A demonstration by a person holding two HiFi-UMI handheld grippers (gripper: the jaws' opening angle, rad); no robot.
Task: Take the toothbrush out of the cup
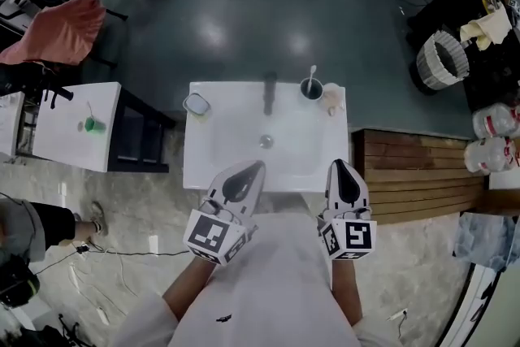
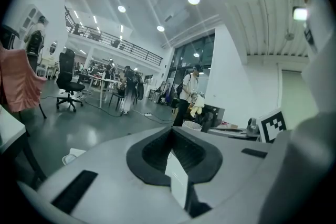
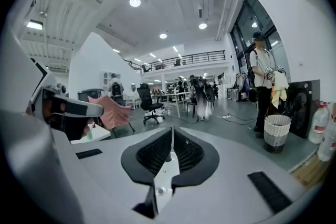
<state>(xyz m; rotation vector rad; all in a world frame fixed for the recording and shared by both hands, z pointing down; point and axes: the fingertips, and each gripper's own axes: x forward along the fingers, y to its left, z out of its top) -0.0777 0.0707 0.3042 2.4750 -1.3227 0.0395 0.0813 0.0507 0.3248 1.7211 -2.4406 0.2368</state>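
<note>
Currently both claws hang over the near edge of the sink (image 1: 213, 144), well short of the work. Left claw (image 1: 257, 167) sits at 7 o'clock from the drain (image 1: 266, 141), pads pressed together, nothing in them. Right claw (image 1: 339, 166) sits at 4 o'clock, likewise closed up and empty.

Cup (image 1: 311, 90) is on the back ledge at 1 o'clock, just right of the tap (image 1: 270, 93). Toothbrush (image 1: 312, 75) stands in it, top end clear above the rim, so that free end looks like the pinch point.

Cup lies about 12 o'clock from the right claw. My guess is that claw goes in, and it must open first. Left could steady the cup.
</note>
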